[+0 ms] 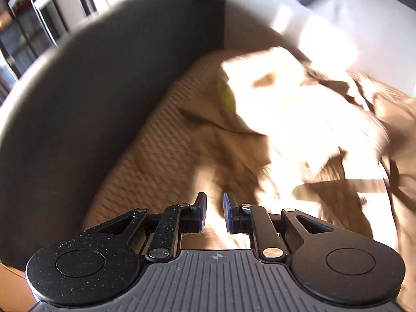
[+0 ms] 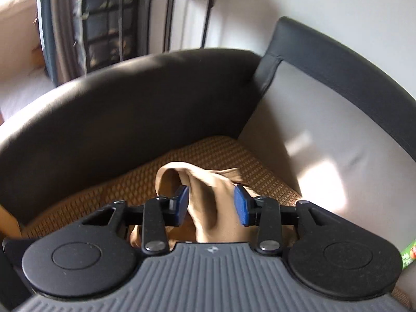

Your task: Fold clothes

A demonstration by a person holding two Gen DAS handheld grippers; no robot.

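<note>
In the left wrist view the left gripper (image 1: 214, 213) sits at lower centre, its jaws parted by a narrow gap with nothing clamped between the pads (image 1: 202, 212). Beyond it the tan garment (image 1: 299, 119) lies crumpled on the woven seat mat (image 1: 161, 140), filling the centre and right of the frame; strong sunlight bleaches its middle and the picture is blurred, so whether the fingertips touch the cloth cannot be told. The dark armrest (image 1: 91, 109) curves across the left half, close beside the mat's edge; the pale backrest (image 1: 260, 7) rises at upper right.

In the right wrist view the right gripper (image 2: 210, 204) stands about half open at lower centre. A hump of the garment (image 2: 210, 195) rises between its blue pads (image 2: 182, 202), the left pad against the fold, the right one seemingly just clear of it. Bare mat (image 2: 234, 153) shows beyond the cloth. The armrest (image 2: 143, 98) bounds it at upper left, the backrest (image 2: 325, 135) at right.
</note>
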